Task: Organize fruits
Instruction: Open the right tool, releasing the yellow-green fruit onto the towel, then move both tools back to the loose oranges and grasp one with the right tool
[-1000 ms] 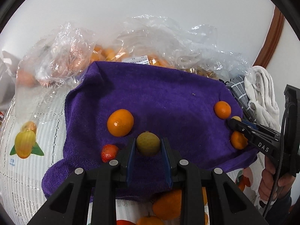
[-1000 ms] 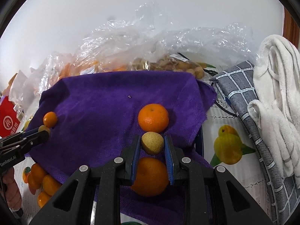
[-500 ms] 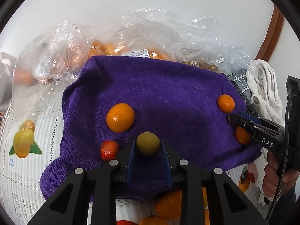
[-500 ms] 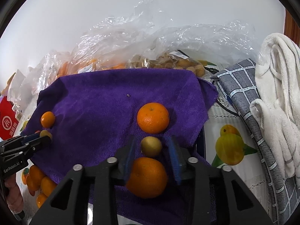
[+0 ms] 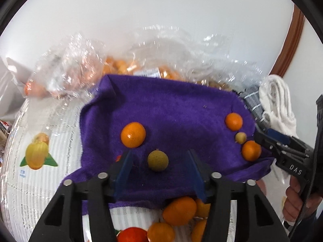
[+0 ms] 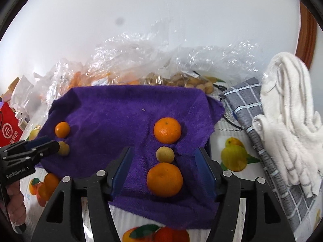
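A purple towel (image 5: pixel 171 111) (image 6: pixel 113 111) lies on the table. In the left wrist view my left gripper (image 5: pixel 159 161) is open, with a yellow-green longan (image 5: pixel 157 160) lying free on the towel between its fingers, below an orange (image 5: pixel 133 134). In the right wrist view my right gripper (image 6: pixel 164 157) is open around a longan (image 6: pixel 165 154) that lies between two oranges (image 6: pixel 167 130) (image 6: pixel 165 179). The right gripper shows at the right of the left wrist view (image 5: pixel 262 139), the left gripper at the left of the right wrist view (image 6: pixel 52 146).
Clear plastic bags of oranges (image 5: pixel 121 68) and longans (image 6: pixel 181 80) lie behind the towel. A grey checked cloth (image 6: pixel 248 104) and a white towel (image 6: pixel 286 104) lie at the right. Loose oranges (image 5: pixel 179 211) sit near the front edge. A red box (image 6: pixel 8 127) stands at the left.
Both grippers have opened and let go of their longans, which now lie on the purple towel. Both have pulled back slightly.
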